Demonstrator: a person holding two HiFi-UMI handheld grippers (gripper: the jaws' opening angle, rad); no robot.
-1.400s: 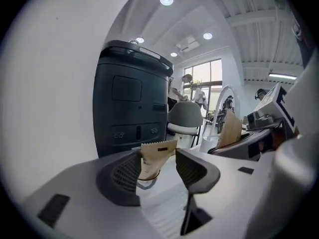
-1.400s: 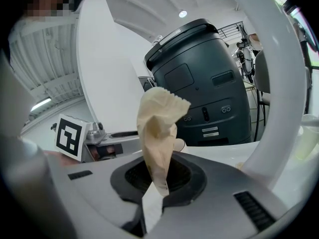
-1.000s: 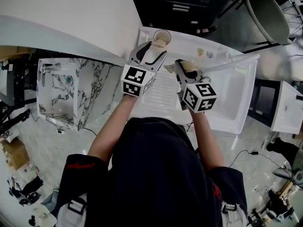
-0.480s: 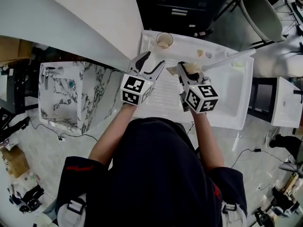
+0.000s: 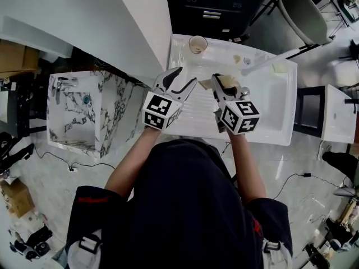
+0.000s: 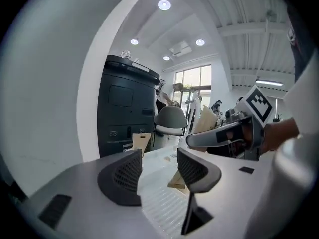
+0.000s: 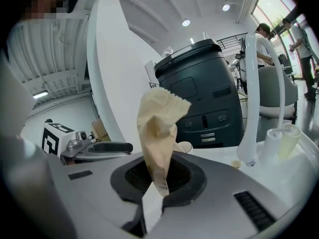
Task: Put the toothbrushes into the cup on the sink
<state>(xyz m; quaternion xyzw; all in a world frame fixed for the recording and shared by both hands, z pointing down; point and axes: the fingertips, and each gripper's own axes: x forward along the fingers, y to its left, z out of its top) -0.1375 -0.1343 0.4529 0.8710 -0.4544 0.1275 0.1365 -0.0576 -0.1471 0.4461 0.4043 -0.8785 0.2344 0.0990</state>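
Right tool clamps a beige paper packet; left tool gapes empty, cup well beyond

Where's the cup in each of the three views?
Head view: cup at the sink's far left corner.
Left gripper view: left of centre, before the dark cabinet.
Right gripper view: centre, partly behind the beige wrapper.
Shared landmark: that dark cabinet behind it.
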